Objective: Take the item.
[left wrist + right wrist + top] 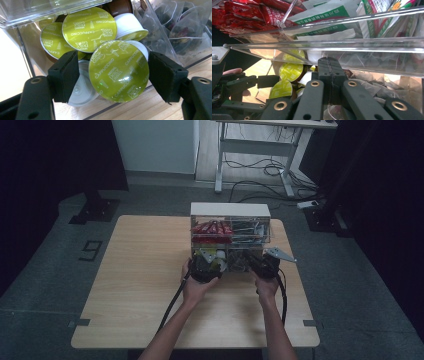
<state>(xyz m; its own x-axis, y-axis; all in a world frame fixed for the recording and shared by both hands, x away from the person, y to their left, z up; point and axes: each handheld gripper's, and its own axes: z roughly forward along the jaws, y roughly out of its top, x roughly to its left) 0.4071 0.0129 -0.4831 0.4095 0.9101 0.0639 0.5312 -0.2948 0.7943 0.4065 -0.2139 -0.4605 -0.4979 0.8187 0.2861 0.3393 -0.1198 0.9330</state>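
Observation:
A clear drawer organizer (230,211) with a white top stands at the far middle of the wooden table (140,285). Its lower left drawer holds several green-lidded cappuccino capsules (290,71). My left gripper (113,72) is open at that drawer, its jaws on either side of one capsule (118,75); the right jaw touches the lid's rim, the left stands a little off. My right gripper (329,62) is shut, its tips just under the clear ledge (337,46) of the lower right drawer. I cannot tell whether anything thin is pinched between them.
Red sachets (211,229) and green-printed packets (322,17) fill the upper drawers. Clear tea bags (185,27) lie in the drawer beside the capsules. Behind the table stand a white desk frame (250,150) and floor cables (270,170). Bare tabletop lies to the left and front.

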